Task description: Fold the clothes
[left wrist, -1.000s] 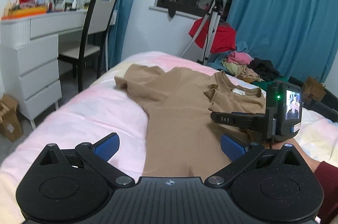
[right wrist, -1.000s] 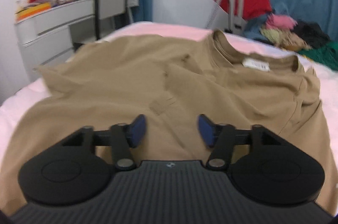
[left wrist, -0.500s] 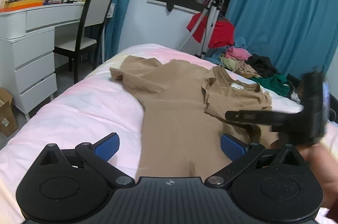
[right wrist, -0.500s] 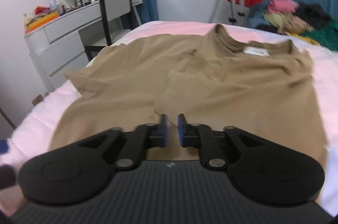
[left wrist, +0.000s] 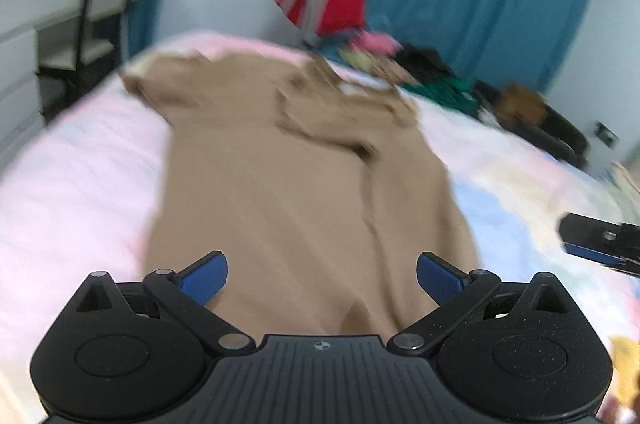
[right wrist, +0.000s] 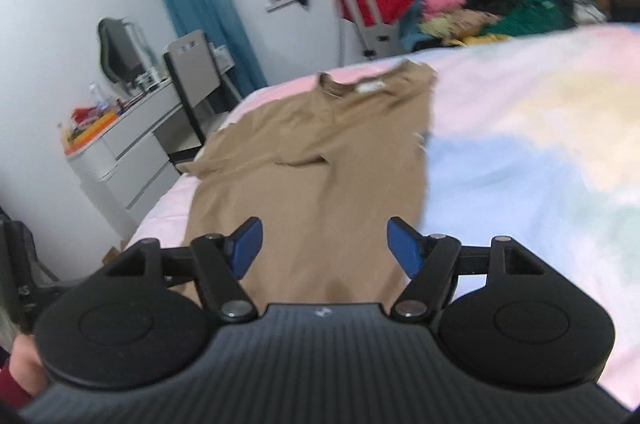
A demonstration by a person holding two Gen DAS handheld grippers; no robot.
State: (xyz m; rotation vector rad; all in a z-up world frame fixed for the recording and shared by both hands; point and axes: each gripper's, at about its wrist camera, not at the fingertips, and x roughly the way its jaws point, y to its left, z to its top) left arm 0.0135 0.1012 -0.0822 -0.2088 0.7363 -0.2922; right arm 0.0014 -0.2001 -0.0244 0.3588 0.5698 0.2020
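Left tool [left wrist: 322, 278] spread, right tool [right wrist: 322, 250] opening, both empty over tan shirt [left wrist: 288, 184]; clothes pile [right wrist: 496, 12] beyond.

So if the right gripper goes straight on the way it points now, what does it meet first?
Probably the tan T-shirt on the bed; the opening right gripper is empty, though depth is unclear.

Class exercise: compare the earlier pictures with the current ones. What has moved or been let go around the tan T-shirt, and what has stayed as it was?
The right gripper, nearly shut over the tan T-shirt half a second ago, has pulled back off it toward the shirt's hem side; its jaws are opening with nothing between them. The left gripper stays open and empty. The shirt still lies on the bed, one side folded in.
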